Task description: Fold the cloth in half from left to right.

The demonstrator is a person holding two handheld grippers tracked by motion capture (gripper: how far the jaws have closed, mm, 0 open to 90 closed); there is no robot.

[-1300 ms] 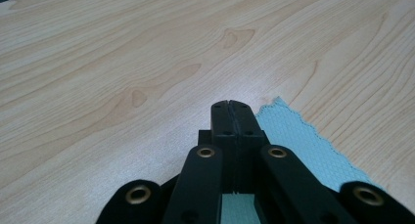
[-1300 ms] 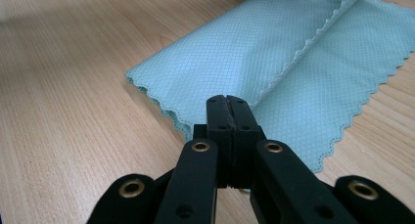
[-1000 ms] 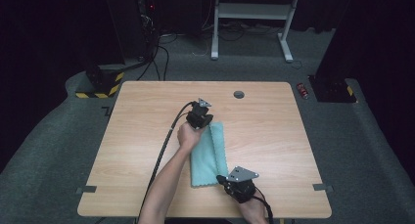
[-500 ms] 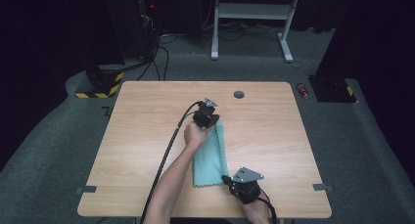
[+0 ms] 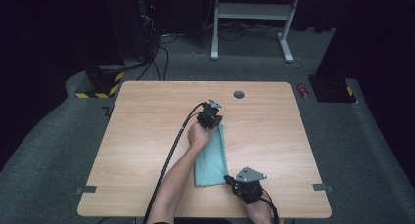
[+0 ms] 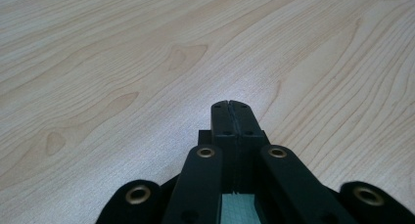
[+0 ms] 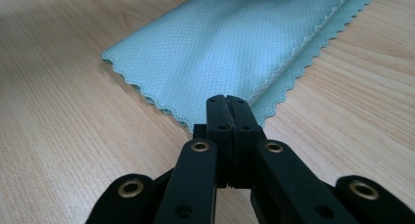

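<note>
Folded teal cloth lay lengthwise on the wooden surface, near the person's edge, with its scalloped hems stacked. Left gripper sat at the cloth's far end, jaws pressed fully together; a sliver of teal weave showed low between the jaw arms in the left gripper view, though whether the tips pinched the fabric could not be told. Right gripper rested at the near right corner of the cloth, jaws likewise closed tight, tips meeting just at the zigzag edge; a grip on the cloth could not be confirmed. Small dark round disc lay by the far edge, well apart.
</note>
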